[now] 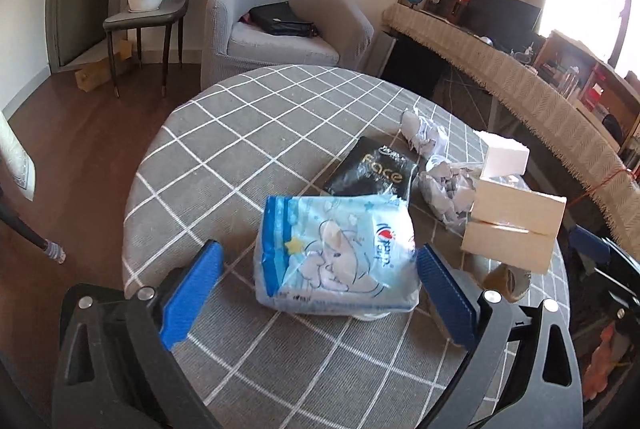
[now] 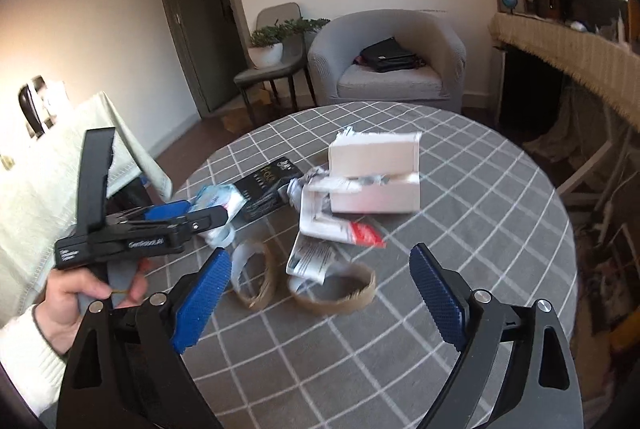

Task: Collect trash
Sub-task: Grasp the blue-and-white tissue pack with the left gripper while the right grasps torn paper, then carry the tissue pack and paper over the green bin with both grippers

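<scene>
Here, both tongs gape wide, holding nothing.
Left tongs (image 1: pixel 320 293) flank a blue wipes packet (image 1: pixel 336 253); right tongs (image 2: pixel 320 293) over tape rolls (image 2: pixel 334 287) on the tabletop (image 2: pixel 480 189).

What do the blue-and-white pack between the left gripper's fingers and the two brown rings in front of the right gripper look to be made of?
Blue-and-white pack: thin plastic film, glossy; it crinkles and catches highlights over its printed cartoon. Brown rings: probably cardboard tape cores, matte tan; thin-walled bands standing on edge, the second ring bent out of round. The left gripper is open around the pack; the right gripper is open.
</scene>
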`<state>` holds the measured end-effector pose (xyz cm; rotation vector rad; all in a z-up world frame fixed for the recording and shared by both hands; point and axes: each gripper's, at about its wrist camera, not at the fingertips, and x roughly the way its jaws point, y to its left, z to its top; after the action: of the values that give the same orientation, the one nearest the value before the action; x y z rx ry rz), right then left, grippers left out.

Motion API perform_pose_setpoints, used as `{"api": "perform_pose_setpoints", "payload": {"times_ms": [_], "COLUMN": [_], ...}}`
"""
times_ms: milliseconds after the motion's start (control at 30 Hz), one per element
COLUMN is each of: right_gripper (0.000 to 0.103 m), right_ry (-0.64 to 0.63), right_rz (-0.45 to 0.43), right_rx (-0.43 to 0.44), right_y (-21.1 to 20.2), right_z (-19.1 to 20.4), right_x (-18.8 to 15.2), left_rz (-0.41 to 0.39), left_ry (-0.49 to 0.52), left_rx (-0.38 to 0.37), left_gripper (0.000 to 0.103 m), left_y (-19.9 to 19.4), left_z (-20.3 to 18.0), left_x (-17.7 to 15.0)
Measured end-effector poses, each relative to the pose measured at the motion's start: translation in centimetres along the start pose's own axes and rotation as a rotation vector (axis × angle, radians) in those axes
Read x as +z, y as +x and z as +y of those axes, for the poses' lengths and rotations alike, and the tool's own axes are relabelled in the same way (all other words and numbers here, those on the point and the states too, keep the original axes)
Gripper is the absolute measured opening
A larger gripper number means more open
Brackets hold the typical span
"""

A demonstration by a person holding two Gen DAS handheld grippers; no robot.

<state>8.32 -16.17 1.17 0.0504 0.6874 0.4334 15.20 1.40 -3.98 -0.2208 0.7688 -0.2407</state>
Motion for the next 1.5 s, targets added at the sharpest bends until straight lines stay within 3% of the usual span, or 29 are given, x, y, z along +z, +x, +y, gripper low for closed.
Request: {"api": "perform_pose_setpoints", "payload": {"times_ms": [100,133,467,533,667,733,933,1133,1500], "right_gripper": [0.068,0.060,0.037,0.025,0.013,0.002,0.000,0.000,0.000], "right_ry": [-0.004,-0.004,-0.023,-0.020,0.020,0.027,0.001,-0.110,-0.161], "right_rz": [0.061,0.082,0.147,0.156,0.166,0.164,0.115,0.054,0.023], "right_rx": [0.011,0.016,-0.018,-0.030,-0.011,-0.014,-0.003,-0.010,0.092], "right_y": [1.3,1.8,4.3,5.0,6.2,6.3,4.8,3.2,4.9], "right_z": [0.2,0.2,1.4,1.3,0.9,1.0,2.8,6.7,12.2], "right_x": [1.3,1.6,3.1,3.3,3.2,3.2,4.1,5.2,6.4], "left_rz": [-0.010,-0.008,-0.046,-0.061,-0.096,-0.103,-0.124,-0.152,-0.138], "left_ry": [-0.006,0.001,0.015,0.025,0.043,0.036,0.017,0.000,-0.058], "left_rx": [-0.016,-0.008,-0.040,-0.039,-0.039,-0.040,-0.029,0.010,0.137], "left_gripper": [0.085,0.074,0.069,0.069,0.069,0.069,0.069,0.068,0.067], "left_y": [0.2,0.2,-1.2,-1.8,-3.1,-3.6,-5.2,-7.3,-9.8], "left_z": [0.2,0.3,0.4,0.4,0.7,1.1,2.7,5.0,11.1], "left_x": [0.3,0.3,0.0,-0.1,-0.3,-0.2,-0.3,-0.8,-2.3]}}
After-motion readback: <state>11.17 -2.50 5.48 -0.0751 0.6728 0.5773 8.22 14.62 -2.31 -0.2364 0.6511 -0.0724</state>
